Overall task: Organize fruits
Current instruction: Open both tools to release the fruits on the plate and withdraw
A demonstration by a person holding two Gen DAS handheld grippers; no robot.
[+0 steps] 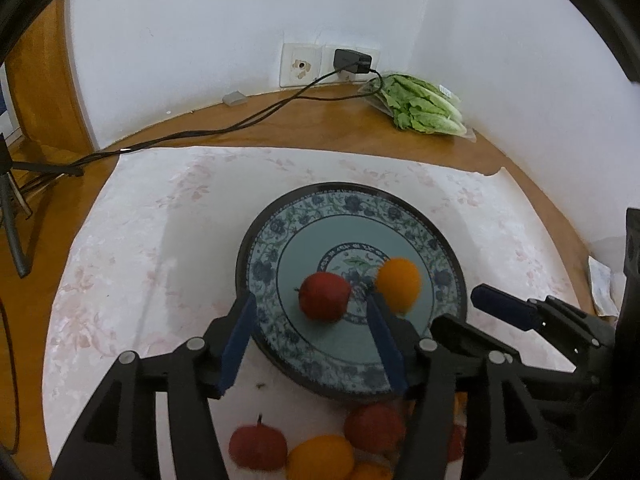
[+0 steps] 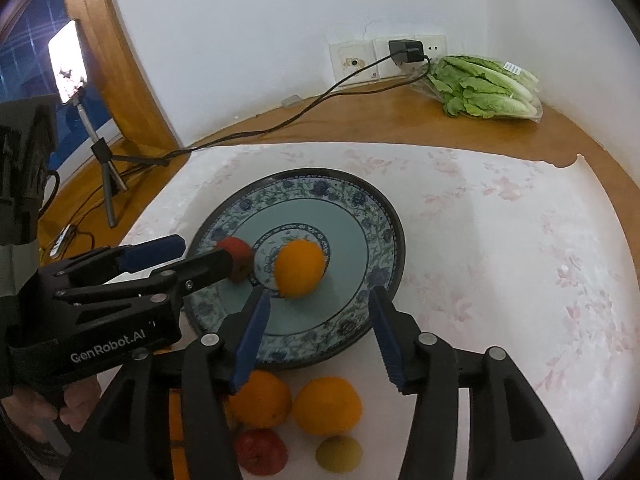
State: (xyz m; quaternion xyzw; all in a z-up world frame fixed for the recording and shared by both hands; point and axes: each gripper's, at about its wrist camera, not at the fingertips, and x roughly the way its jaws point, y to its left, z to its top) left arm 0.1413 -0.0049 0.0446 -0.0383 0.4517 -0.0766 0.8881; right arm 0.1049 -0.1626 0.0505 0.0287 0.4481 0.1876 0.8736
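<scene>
A blue floral plate (image 1: 352, 200) (image 2: 304, 184) sits on a white cloth. On it lie a red apple (image 1: 325, 296) (image 2: 240, 256) and an orange (image 1: 398, 284) (image 2: 300, 268), both blurred. My left gripper (image 1: 311, 300) (image 2: 205, 250) is open, its blue pads on either side of the apple without touching it. My right gripper (image 2: 320, 293) (image 1: 456, 308) is open too, with the orange just beyond its spread pads. In front of the plate lie loose fruits: two oranges (image 2: 260, 400) (image 2: 326, 406), a red apple (image 2: 260, 452) and a small yellow-green fruit (image 2: 340, 454).
A bag of lettuce (image 1: 424, 108) (image 2: 484, 88) lies at the back right by the wall. A black charger (image 2: 406, 52) feeds a cable running left across the wooden table. A phone on a tripod (image 2: 68, 64) stands far left. A hand (image 2: 80, 400) holds the left gripper.
</scene>
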